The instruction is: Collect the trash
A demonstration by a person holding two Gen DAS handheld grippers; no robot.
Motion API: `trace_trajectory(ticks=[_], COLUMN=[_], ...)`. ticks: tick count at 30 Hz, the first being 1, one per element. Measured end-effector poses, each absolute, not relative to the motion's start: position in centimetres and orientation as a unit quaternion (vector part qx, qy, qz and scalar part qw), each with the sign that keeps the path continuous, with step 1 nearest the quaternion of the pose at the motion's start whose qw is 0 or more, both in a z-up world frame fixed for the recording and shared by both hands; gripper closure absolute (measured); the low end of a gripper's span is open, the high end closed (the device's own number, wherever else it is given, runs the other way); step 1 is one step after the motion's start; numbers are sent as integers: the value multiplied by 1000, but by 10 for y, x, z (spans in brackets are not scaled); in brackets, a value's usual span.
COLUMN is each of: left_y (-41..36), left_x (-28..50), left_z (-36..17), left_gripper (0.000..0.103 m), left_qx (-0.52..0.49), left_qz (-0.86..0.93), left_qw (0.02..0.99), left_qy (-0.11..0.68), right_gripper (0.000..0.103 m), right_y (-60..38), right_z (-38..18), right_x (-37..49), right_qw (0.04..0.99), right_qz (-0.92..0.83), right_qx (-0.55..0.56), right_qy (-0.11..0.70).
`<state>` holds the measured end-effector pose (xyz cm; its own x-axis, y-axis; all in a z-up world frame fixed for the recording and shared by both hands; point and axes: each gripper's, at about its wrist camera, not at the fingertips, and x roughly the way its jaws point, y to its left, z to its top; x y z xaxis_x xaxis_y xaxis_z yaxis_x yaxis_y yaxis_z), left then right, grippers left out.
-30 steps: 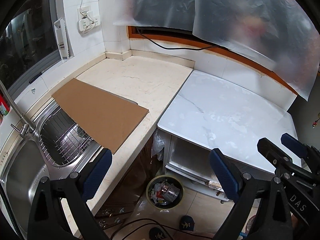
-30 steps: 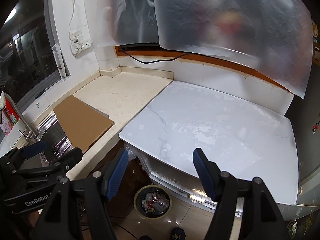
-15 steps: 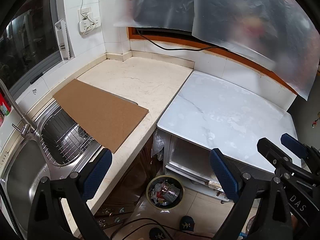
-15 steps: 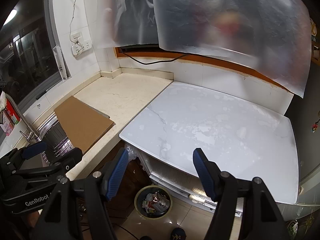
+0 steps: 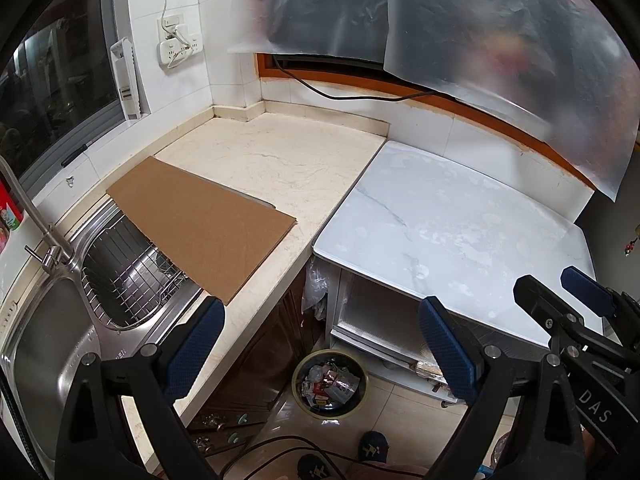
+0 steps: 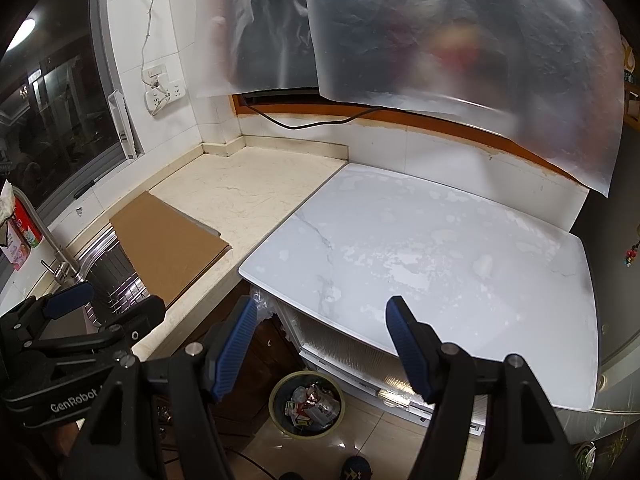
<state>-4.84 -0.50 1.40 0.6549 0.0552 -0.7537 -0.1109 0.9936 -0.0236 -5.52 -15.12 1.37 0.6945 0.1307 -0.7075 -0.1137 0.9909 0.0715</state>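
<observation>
While we hold both tools above the floor, the left gripper stands released with nothing between its blue pads, and the right gripper is likewise spread wide and empty. Low in the centre of each frame sits the bin, round and dark-rimmed, on the tiled floor below the counter edge; trash of crumpled wrappers and foil lies inside it. At left centre a brown cardboard sheet lies flat, partly on the counter and partly over the sink with its wire rack. To the right we see a white marble top, bare and blotchy. Plastic sheeting hangs across the upper frame.
</observation>
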Motion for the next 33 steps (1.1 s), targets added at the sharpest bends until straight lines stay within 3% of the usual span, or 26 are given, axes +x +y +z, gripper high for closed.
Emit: trace_trajectory(ticks=[33], left_y=[-17], left_x=[-45], left_z=[14], left_gripper=[8], left_qx=[-29], left_qz=[42], left_qw=[910], left_qy=[411], right_gripper=[35], right_y=[-160], right_z=[8], right_x=[-47], right_qw=[918], right_qz=[58], right_qx=[15], right_qy=[392])
